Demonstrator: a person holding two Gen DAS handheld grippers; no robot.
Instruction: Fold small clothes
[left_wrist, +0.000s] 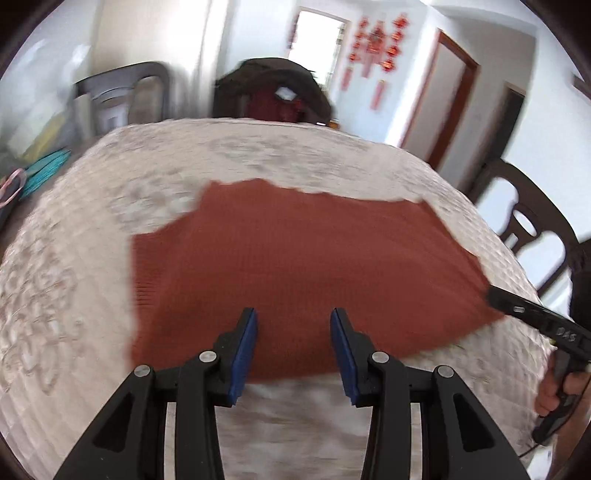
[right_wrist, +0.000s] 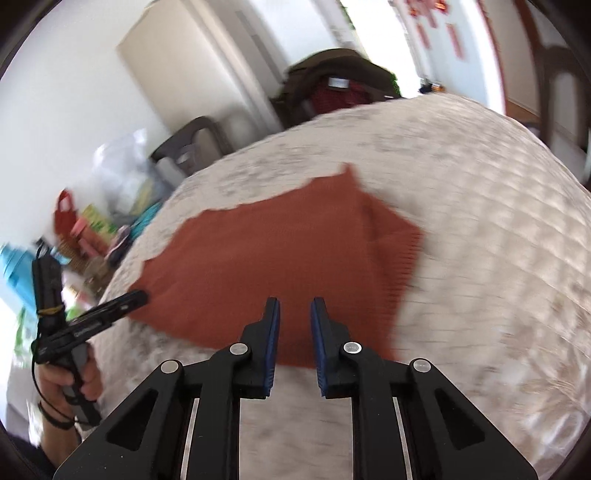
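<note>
The left gripper (left_wrist: 294, 314) and right gripper (right_wrist: 294, 301), both spread and holding nothing, hover over the near edge of the rust sweater (left_wrist: 295, 266), spread flat mid-table on a cream tablecloth (left_wrist: 74, 295); chairs (left_wrist: 524, 221) surround it.

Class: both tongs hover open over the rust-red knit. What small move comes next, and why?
Probably lower the left tongs onto the near edge of the rust-red knit and close: the garment lies flat on the tablecloth, ungripped, with the right tongs open too.
</note>
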